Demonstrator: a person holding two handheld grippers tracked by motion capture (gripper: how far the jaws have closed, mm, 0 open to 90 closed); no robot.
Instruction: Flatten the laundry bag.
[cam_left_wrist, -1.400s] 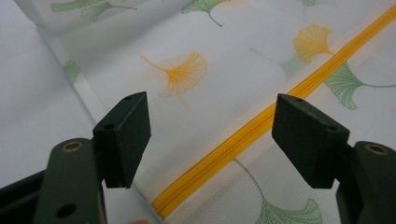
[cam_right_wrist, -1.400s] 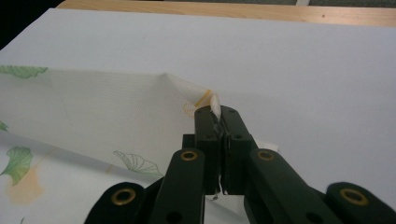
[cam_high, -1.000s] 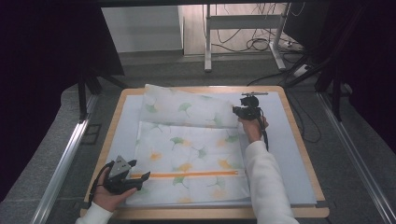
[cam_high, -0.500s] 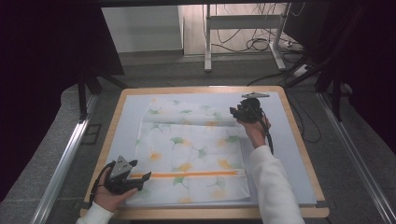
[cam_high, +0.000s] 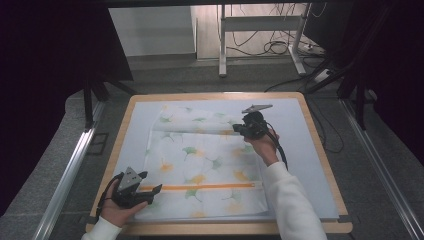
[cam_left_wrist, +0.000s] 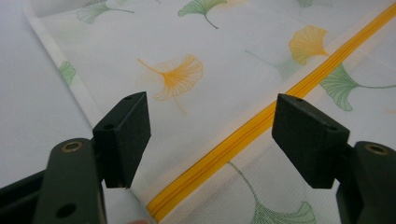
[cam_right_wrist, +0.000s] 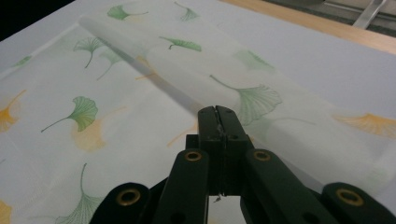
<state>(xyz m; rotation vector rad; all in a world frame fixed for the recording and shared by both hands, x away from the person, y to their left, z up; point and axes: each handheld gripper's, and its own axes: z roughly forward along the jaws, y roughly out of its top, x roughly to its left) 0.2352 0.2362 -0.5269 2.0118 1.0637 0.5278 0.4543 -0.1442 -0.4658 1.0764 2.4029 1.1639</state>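
Note:
A white mesh bag (cam_high: 200, 160) printed with green and orange ginkgo leaves lies flat on the pale blue mat (cam_high: 295, 150). An orange zipper (cam_high: 205, 186) runs across its near end. My left gripper (cam_high: 153, 181) rests at the bag's near left corner. In the left gripper view it (cam_left_wrist: 212, 135) is open, its jaws standing either side of the zipper (cam_left_wrist: 261, 123). My right gripper (cam_high: 238, 128) is at the bag's far right, where a fold crosses the cloth. Its jaws (cam_right_wrist: 217, 112) are shut on the end of that translucent fold (cam_right_wrist: 154, 79).
The mat sits on a table with a wooden rim (cam_high: 327, 165). Bare mat lies to the right of the bag and along the far edge. Metal rails (cam_high: 70, 170) flank the table, and a desk frame with cables (cam_high: 260, 30) stands behind it.
The bag's far end, held up a second ago, has come down towards the mat and now lies flatter with a fold. My right gripper moved slightly nearer and left. The left gripper has stayed put.

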